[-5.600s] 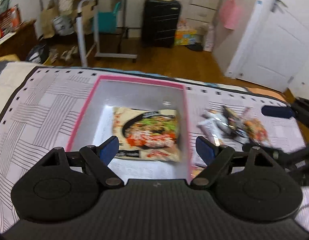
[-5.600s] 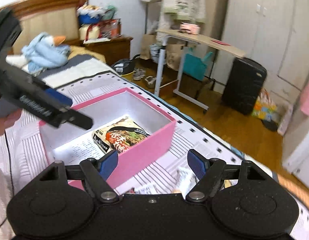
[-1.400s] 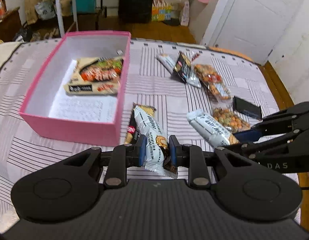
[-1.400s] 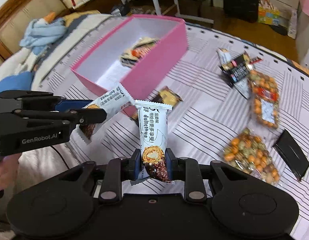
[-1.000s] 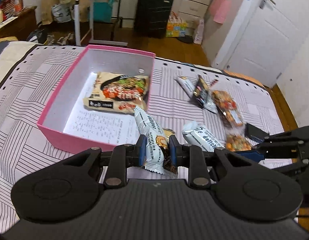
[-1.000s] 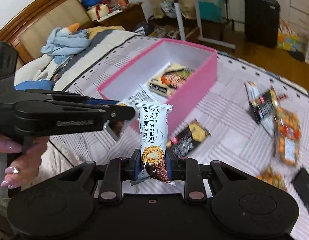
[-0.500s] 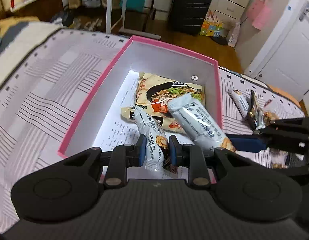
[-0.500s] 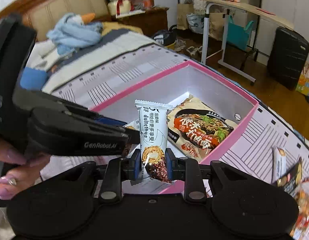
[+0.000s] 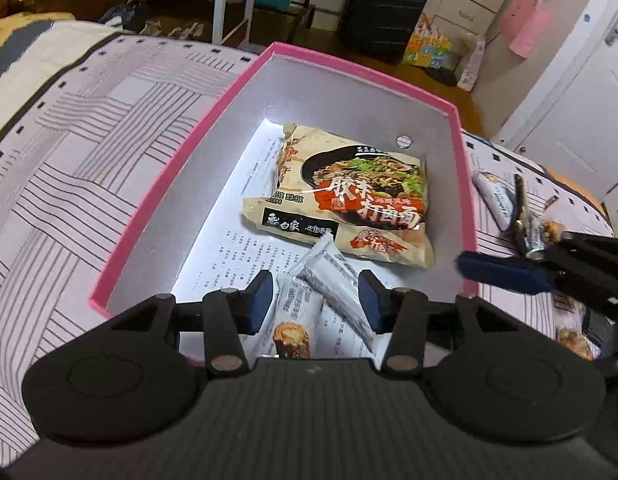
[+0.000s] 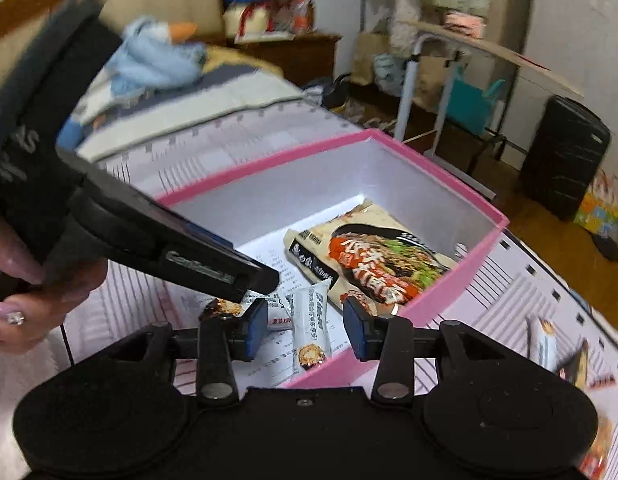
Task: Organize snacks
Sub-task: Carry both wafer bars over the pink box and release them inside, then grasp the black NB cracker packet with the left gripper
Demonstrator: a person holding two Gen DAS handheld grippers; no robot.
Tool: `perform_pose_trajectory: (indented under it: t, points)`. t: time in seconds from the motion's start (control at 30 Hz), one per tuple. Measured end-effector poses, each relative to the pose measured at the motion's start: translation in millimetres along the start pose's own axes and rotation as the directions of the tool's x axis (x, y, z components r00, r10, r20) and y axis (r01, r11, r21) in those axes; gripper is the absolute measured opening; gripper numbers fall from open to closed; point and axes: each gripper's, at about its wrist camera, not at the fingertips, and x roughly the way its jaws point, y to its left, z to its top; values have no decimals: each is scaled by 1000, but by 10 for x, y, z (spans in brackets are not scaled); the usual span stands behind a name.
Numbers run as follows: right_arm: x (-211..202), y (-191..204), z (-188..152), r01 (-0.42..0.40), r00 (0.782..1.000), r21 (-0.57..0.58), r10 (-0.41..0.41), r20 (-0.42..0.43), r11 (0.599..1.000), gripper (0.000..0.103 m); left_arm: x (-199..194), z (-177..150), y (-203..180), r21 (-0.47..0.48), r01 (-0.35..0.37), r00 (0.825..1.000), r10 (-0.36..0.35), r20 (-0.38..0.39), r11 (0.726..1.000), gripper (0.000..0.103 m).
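Note:
A pink box [image 9: 157,184] with a white inside stands on the striped bedspread; it also shows in the right wrist view [image 10: 461,280]. A noodle packet [image 9: 361,204] lies in it, also seen in the right wrist view [image 10: 385,256]. Two white snack bars lie at the box's near end: one [image 9: 297,316] under my left gripper [image 9: 315,300], one [image 9: 341,280] beside it. My left gripper is open above them. My right gripper [image 10: 305,320] is open above a bar [image 10: 311,328] in the box.
Several loose snack packets [image 9: 517,212] lie on the bedspread right of the box, more in the right wrist view [image 10: 549,344]. A blue plush toy [image 10: 157,60] lies by the headboard. A black suitcase [image 9: 383,12] and a white desk [image 10: 449,64] stand beyond the bed.
Both grippers were shut on white snack bars half a second ago. Both have opened and the two bars now lie in the near end of the pink box.

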Motion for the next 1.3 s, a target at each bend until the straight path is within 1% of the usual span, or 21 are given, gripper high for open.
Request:
perform_pose_trajectory:
  t: [0.1,0.17,0.27,0.37,0.43,0.57,0.63,0.83,0.9,0.97,1.0,1.03,1.07,1.13,1.23,1.27,1.3]
  points:
    - [-330,-94,-141,-24,998,84,19,64,996,46,-190,-48,-58,50,26,999,-27,27,998,46]
    - [-514,-156,-253,-40,996,140,28,84,989,47,-336,-77,-116,81,63,997,-67,45,995,45]
    - [-690,-175,-417,-31,995,160,16,96,987,47,-534,-148,-266,148,115,990,-125,64,982,44]
    - [-774,-163,-585,-22,996,172,7,89,985,50,-683,-259,-443,222,152,983,-171,69,963,42]
    - [-773,-145,-703,-24,997,183,10,77,983,51,-749,-354,-546,264,179,977,-202,63,948,42]
    - [-637,-131,-887,-28,999,210,21,37,977,53,-789,-552,-682,316,211,970,-237,46,925,38]
    - [-558,-111,-977,-21,1000,218,18,16,976,53,-775,-653,-722,326,219,969,-245,40,919,37]
    - [-420,-22,-1183,-9,999,197,16,-34,980,53,-797,-902,-728,337,269,954,-297,35,902,35]
    - [-365,10,-1240,-7,999,182,15,-42,983,53,-748,-977,-759,357,268,956,-292,14,895,35]
    - [-295,25,-1290,-5,999,174,14,-48,985,53,-642,-1049,-791,378,253,963,-268,-12,890,35]
    - [-247,44,-1319,4,999,166,4,-51,986,53,-580,-1076,-790,388,231,970,-243,-20,892,35]
    - [-194,68,-1346,21,998,153,-12,-56,988,53,-507,-1093,-776,393,200,978,-205,-31,898,35]
    - [-143,93,-1368,37,998,142,-28,-60,989,52,-451,-1101,-759,398,179,983,-180,-35,900,35]
    - [-25,145,-1416,63,996,131,-54,-71,989,52,-332,-1109,-701,391,161,987,-154,-48,906,35]
    - [103,194,-1477,94,995,126,-88,-50,988,51,-171,-1118,-627,351,130,991,-118,-57,927,35]
    - [127,205,-1489,107,994,126,-103,-41,986,49,-123,-1120,-602,324,112,994,-100,-52,939,35]
    - [140,218,-1503,119,993,123,-116,-29,985,42,-61,-1123,-585,303,101,995,-89,-53,948,35]
